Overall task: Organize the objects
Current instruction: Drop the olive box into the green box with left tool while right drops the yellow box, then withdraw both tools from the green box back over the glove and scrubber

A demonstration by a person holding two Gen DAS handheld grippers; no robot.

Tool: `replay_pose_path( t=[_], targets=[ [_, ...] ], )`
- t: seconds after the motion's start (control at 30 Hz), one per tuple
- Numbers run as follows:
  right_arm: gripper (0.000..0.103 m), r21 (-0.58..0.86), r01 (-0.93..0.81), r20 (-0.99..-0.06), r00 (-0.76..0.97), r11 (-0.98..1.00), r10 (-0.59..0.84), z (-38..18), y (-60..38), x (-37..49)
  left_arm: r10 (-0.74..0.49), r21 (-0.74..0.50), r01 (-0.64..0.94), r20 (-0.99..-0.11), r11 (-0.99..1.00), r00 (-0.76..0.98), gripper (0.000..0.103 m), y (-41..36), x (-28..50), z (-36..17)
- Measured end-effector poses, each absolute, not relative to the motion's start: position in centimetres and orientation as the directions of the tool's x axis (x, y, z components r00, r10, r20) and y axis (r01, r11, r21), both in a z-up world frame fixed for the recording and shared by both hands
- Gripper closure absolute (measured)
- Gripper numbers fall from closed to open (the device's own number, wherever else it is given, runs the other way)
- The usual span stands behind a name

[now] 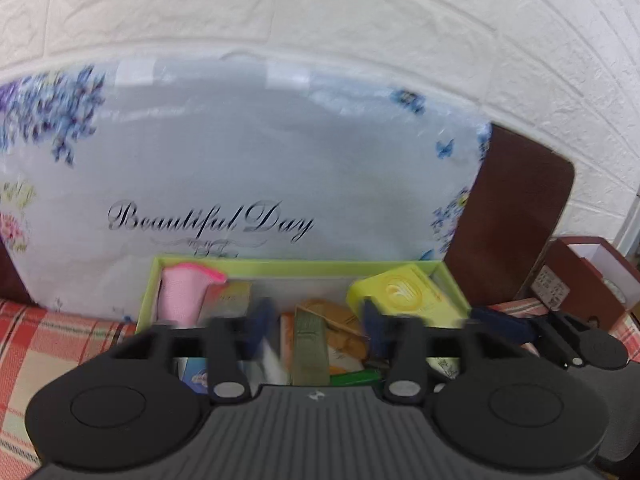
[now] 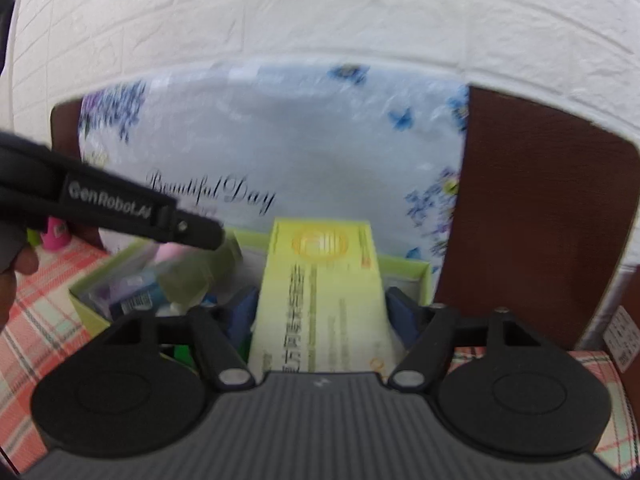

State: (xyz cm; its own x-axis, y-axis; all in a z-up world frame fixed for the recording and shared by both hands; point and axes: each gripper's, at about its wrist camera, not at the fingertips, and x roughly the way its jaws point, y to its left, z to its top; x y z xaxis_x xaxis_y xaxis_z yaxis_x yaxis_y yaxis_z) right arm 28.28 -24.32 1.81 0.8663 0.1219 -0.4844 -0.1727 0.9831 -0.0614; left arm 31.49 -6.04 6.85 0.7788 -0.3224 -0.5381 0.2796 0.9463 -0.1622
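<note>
A light green open box (image 1: 280, 266) stands on the plaid cloth, filled with small packets, a pink item (image 1: 182, 296) and an olive carton (image 1: 310, 344). My right gripper (image 2: 320, 312) is shut on a yellow-green carton (image 2: 320, 296) and holds it over the box's right end (image 2: 404, 266); the carton also shows in the left wrist view (image 1: 404, 292). My left gripper (image 1: 316, 324) is open and empty, hovering over the middle of the box; its arm crosses the right wrist view (image 2: 108, 204).
A floral "Beautiful Day" board (image 1: 240, 168) leans on the white brick wall behind the box. A brown board (image 1: 516, 216) stands to its right, with a brown carton (image 1: 588, 276) further right. A pink bottle (image 2: 56, 236) stands at the left.
</note>
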Motion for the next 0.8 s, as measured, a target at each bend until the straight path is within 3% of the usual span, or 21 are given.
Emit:
replay_pose_path(
  t=[0.03,0.17,0.5,0.8],
  targets=[
    [0.007,-0.073,-0.166,-0.482,0.869,0.983,0.111,1.4,-24.4,28.1,-0.313,-0.162,0.267,-0.531,0.95,0.787,0.025,-5.7,31.3,6.4],
    [0.0,-0.072,-0.143,-0.479,0.873,0.987,0.092,0.5,-24.6,27.1,-0.304,-0.157,0.261,-0.54,0.953,0.785,0.025,-4.9,30.8,5.6],
    [0.0,-0.039,-0.102,-0.458,0.886,0.994,0.073,3.7,-24.7,22.2,-0.287,-0.171,0.231,-0.544,0.958,0.788,0.024,-4.2,26.3,8.2],
    [0.0,-0.024,0.002,-0.524,0.851,1.0,-0.014,5.2,-24.9,15.7,-0.275,-0.153,0.229,-0.537,0.961,0.798,0.023,-3.9,18.6,8.7]
  ],
)
